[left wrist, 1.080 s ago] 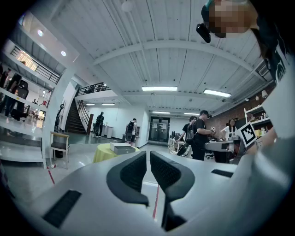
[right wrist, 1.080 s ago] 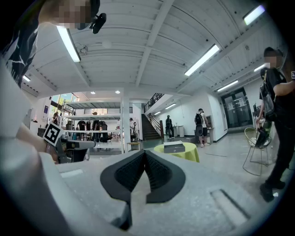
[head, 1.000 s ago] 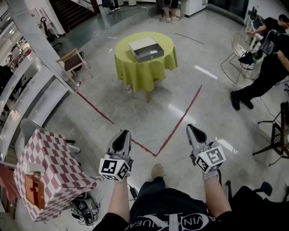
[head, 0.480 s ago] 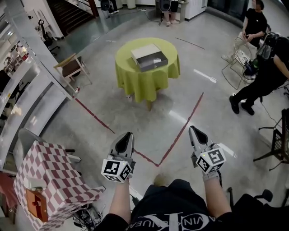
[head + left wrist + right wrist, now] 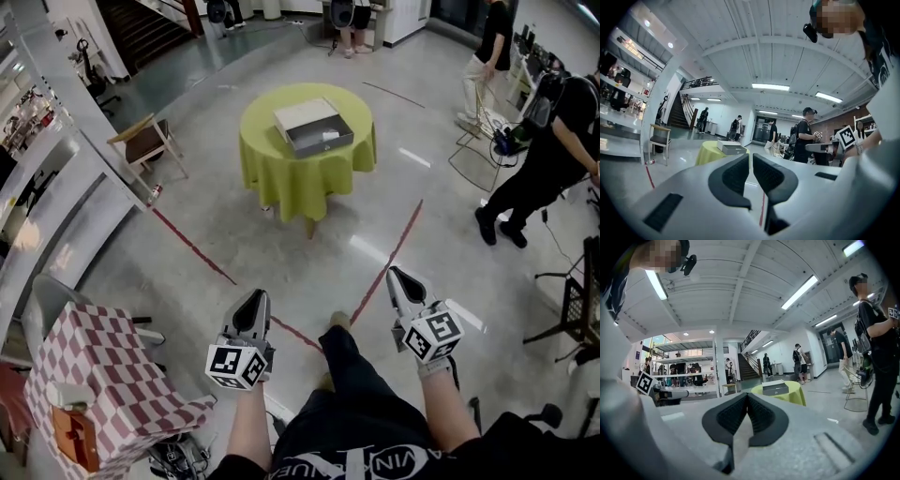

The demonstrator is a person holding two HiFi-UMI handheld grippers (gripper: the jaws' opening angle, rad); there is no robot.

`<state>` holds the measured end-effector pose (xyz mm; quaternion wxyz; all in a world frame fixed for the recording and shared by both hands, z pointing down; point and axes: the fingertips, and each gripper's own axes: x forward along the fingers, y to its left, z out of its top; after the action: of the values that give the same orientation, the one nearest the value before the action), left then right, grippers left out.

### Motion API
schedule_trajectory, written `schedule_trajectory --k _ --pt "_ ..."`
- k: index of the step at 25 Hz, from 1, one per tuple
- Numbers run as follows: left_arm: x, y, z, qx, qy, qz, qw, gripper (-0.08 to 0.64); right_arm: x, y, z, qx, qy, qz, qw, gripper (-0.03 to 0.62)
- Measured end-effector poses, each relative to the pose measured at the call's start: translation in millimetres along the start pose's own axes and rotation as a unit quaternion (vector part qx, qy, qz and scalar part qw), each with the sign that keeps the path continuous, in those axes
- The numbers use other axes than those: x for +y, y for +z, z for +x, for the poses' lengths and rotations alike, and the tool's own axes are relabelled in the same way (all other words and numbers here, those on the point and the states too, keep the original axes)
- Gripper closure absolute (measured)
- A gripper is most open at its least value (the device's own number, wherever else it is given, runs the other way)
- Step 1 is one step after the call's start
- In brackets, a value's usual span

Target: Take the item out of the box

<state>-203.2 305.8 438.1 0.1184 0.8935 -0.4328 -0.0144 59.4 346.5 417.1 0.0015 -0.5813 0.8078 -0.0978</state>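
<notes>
A wide polished floor [image 5: 216,216] marked with red tape lines [image 5: 398,248] takes up most of the head view, and the round table [image 5: 309,169] under a yellow-green cloth stands well apart from the person, out past the tape. On that table lies the box [image 5: 315,127], seemingly a pale lid with a dark grey tray against it; it looks open, but at this range the item inside cannot be made out. Both gripper views show the same box small in the distance, straight ahead of the jaws.

Lower in the head view, 1 leg [image 5: 352,375] is stepped forward between the 2 tools. The left gripper [image 5: 253,305] points level toward the table, its jaws parted by only a thin slit with nothing between them. The right gripper [image 5: 403,286] has its jaws pressed together at the tips, also empty.

The step in hand appears to be the approach: nothing is within reach yet. The next move likely calls for closing the gap to the table, then spreading the jaws above the tray to pinch the item
</notes>
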Motion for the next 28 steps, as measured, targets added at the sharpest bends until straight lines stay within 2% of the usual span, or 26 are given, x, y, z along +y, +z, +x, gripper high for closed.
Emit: schedule_trajectory --k 6,14,28 --pt "26 10 24 -0.002 0.018 0.000 0.9998 0.529 -14 11 42 -0.004 0.013 0.013 1.000 0.588" --pt "50 25 81 -0.007 0.012 -0.003 0.9999 0.529 -45 21 94 -0.002 0.017 0.016 1.000 0.588" --pt "69 43 194 0.014 -0.005 0.019 0.9997 0.529 -119 27 169 0.007 0.019 0.037 0.999 0.588"
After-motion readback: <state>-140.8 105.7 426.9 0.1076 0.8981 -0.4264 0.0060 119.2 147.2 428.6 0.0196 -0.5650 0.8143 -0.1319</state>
